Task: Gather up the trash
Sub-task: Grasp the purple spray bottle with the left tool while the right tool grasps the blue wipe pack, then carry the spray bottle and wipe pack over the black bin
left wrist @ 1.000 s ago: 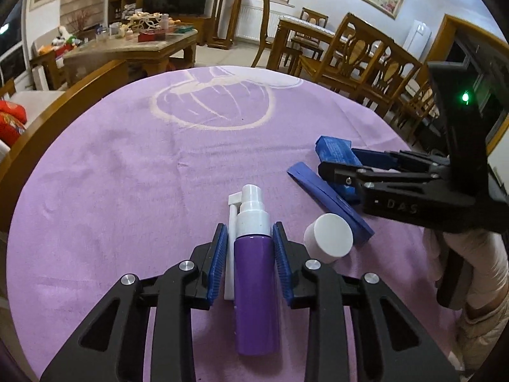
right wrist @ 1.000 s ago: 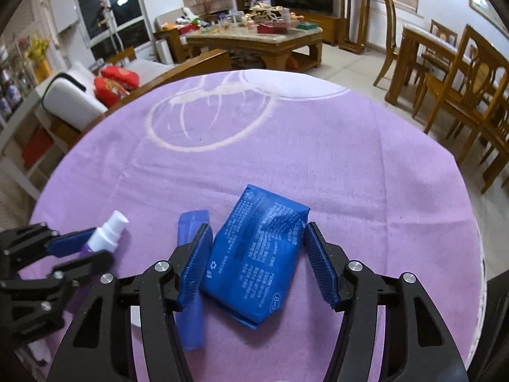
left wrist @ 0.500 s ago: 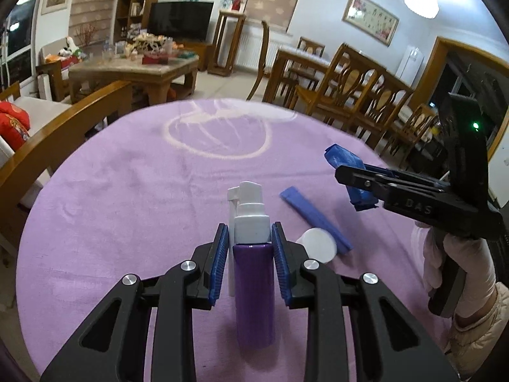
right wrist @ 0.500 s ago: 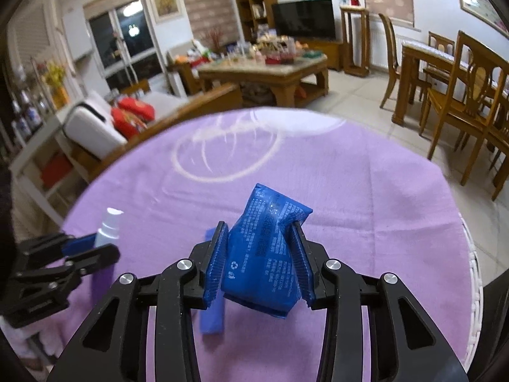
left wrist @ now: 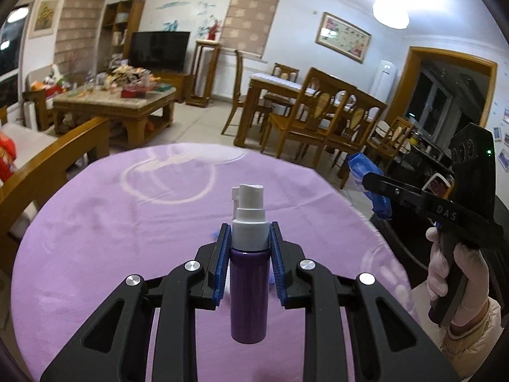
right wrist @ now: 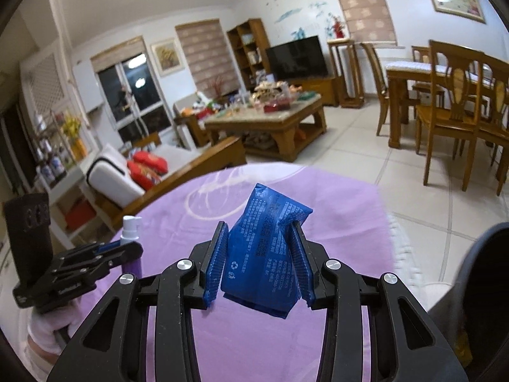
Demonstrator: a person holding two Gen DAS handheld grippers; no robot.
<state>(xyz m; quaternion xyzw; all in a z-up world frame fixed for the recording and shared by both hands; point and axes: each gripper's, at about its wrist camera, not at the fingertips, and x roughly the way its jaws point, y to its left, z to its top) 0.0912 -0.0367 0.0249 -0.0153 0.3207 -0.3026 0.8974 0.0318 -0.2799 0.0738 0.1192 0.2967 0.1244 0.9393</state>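
My left gripper (left wrist: 248,232) is shut on a purple spray bottle (left wrist: 248,277) with a white pump top and holds it above the purple tablecloth (left wrist: 111,222). My right gripper (right wrist: 260,232) is shut on a crumpled blue wrapper packet (right wrist: 265,254) and holds it up over the table. The right gripper with the blue packet (left wrist: 366,178) also shows at the right in the left wrist view. The left gripper with the bottle (right wrist: 128,235) shows at the left in the right wrist view.
The round table (right wrist: 318,203) has a purple cloth with a white pattern. A wooden bench (left wrist: 47,165) stands to its left, dining chairs (left wrist: 318,114) behind it. A dark rounded object (right wrist: 486,286) is at the right edge beyond the table.
Both grippers have risen from the table with their items. The right gripper shut on the blue packet. The blue strip and white cap on the cloth have dropped out of sight.
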